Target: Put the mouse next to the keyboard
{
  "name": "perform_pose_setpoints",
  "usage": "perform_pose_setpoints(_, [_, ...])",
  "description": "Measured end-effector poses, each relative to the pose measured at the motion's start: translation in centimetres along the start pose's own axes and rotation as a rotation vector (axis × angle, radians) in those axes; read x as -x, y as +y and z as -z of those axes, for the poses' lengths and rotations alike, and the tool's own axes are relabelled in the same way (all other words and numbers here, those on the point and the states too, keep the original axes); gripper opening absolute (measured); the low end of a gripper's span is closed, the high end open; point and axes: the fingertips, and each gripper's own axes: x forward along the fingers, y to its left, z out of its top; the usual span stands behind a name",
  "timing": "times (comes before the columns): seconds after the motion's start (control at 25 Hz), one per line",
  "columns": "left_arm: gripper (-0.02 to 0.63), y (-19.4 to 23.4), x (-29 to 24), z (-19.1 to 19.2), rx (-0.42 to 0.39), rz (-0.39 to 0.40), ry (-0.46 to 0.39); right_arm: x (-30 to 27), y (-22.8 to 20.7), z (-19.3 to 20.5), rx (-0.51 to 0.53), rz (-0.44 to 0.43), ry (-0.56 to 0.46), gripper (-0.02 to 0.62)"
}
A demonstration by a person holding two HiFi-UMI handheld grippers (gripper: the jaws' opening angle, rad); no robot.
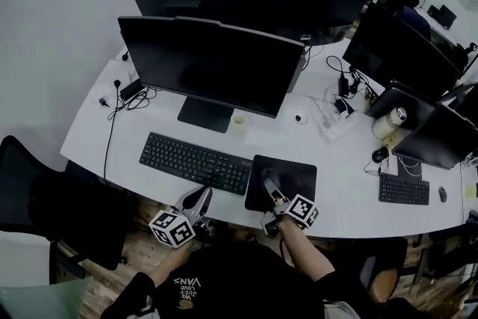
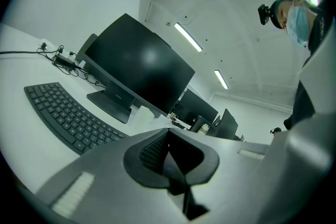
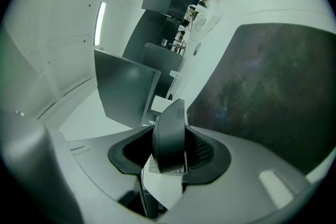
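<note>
My right gripper (image 1: 269, 187) is over the left part of the black mouse pad (image 1: 297, 174), just right of the black keyboard (image 1: 196, 162). In the right gripper view its jaws (image 3: 169, 126) are shut on a dark grey mouse (image 3: 170, 136) held edge-up, with the mouse pad (image 3: 273, 76) to the right. In the head view the mouse is mostly hidden by the fingers. My left gripper (image 1: 203, 195) hovers at the desk's front edge below the keyboard's right end. The left gripper (image 2: 168, 131) is shut with nothing in it, and the keyboard (image 2: 68, 113) lies to its left.
A large monitor (image 1: 209, 63) stands on its base behind the keyboard, with a small white cup (image 1: 239, 121) beside it. Cables and a power strip (image 1: 131, 92) lie at the back left. A second small keyboard (image 1: 403, 189), another mouse (image 1: 380, 154) and laptops fill the right side.
</note>
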Motion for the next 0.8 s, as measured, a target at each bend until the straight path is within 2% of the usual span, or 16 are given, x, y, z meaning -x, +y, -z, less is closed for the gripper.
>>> perform_pose_setpoints(0.32, [0.002,3.2,0.3,-1.2,0.020,-0.004,0.012,-3.6,-2.1,-0.3,-0.023,0.107,-0.024,0.179])
perform_pose_setpoints(0.52, [0.002,4.4,-0.1,-1.5,0.022,0.020,0.034,-4.7,-2.7,-0.3,-0.045,0.143,-0.061,0.179])
perform_pose_setpoints(0.8, [0.002,4.5,-1.4,-1.7,0.020,0.078,0.073,-5.0,-3.1,0.1,0.031,0.214,-0.044,0.181])
